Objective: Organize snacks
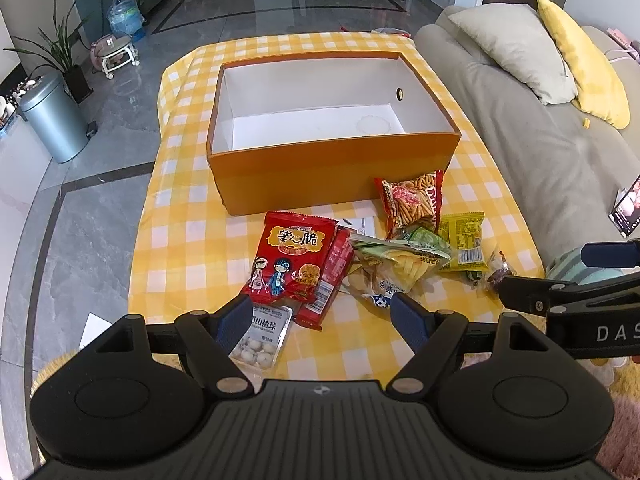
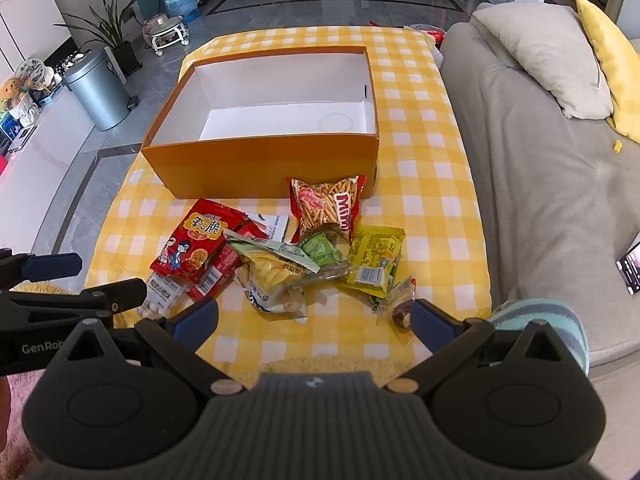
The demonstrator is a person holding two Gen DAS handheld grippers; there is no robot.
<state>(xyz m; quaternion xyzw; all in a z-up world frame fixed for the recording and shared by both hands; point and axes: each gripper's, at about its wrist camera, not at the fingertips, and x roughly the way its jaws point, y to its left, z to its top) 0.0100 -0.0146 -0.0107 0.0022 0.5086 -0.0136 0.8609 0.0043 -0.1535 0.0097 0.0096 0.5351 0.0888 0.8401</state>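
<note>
An empty orange box (image 1: 332, 172) (image 2: 260, 160) with a white inside stands on the yellow checked table. In front of it lies a heap of snack packets: a red cartoon packet (image 1: 294, 256) (image 2: 196, 248), a red stick-snack bag (image 1: 412, 200) (image 2: 328, 204), a yellow-green packet (image 1: 464, 240) (image 2: 374, 260), a clear bag of pale crisps (image 1: 384, 268) (image 2: 276, 280) and a clear pack of white balls (image 1: 262, 340) (image 2: 162, 296). My left gripper (image 1: 322, 320) hangs open over the near edge of the heap. My right gripper (image 2: 314, 320) is open too, just before the packets.
A grey sofa (image 1: 532, 140) (image 2: 540, 168) with grey and yellow cushions runs along the table's right side. A metal bin (image 1: 54, 120) (image 2: 100, 88), plants and a water bottle (image 1: 126, 14) stand on the tiled floor to the left. A phone (image 2: 630, 266) lies on the sofa.
</note>
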